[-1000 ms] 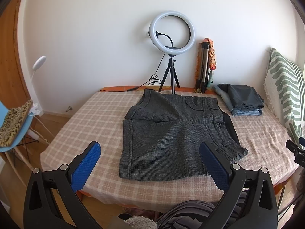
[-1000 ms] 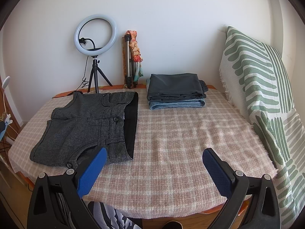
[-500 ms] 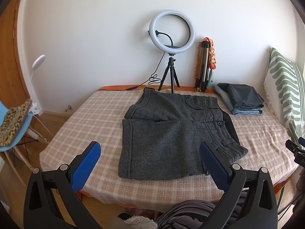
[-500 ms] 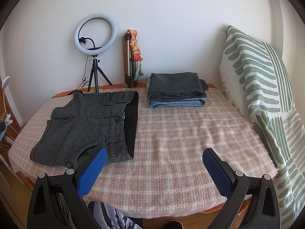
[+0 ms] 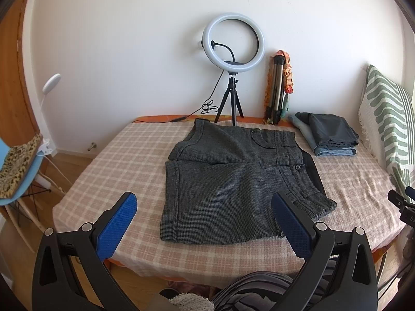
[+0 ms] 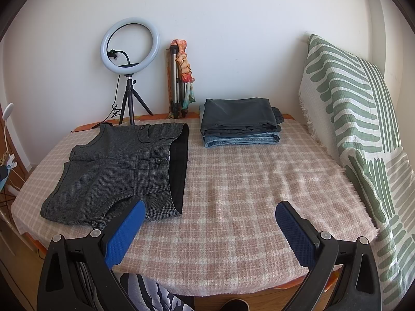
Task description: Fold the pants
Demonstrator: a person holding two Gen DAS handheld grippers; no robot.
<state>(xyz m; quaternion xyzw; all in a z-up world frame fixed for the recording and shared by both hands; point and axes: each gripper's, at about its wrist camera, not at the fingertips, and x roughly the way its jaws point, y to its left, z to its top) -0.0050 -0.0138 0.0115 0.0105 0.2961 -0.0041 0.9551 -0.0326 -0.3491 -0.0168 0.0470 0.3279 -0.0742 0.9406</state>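
Note:
Dark grey tweed short pants (image 5: 233,178) lie flat on the pink checked blanket (image 5: 124,155), waistband to the right with its black lining showing. They also show in the right wrist view (image 6: 116,165), at the left. My left gripper (image 5: 205,223) is open and empty, held back over the near edge of the bed in front of the pants. My right gripper (image 6: 210,226) is open and empty, over bare blanket (image 6: 259,181) to the right of the pants. Neither gripper touches the cloth.
A folded stack of dark and denim pants (image 6: 238,121) lies at the back right. A ring light on a tripod (image 5: 233,46) and a folded tripod (image 5: 277,88) stand by the wall. A green striped pillow (image 6: 363,129) leans at the right. A blue chair (image 5: 18,171) stands left of the bed.

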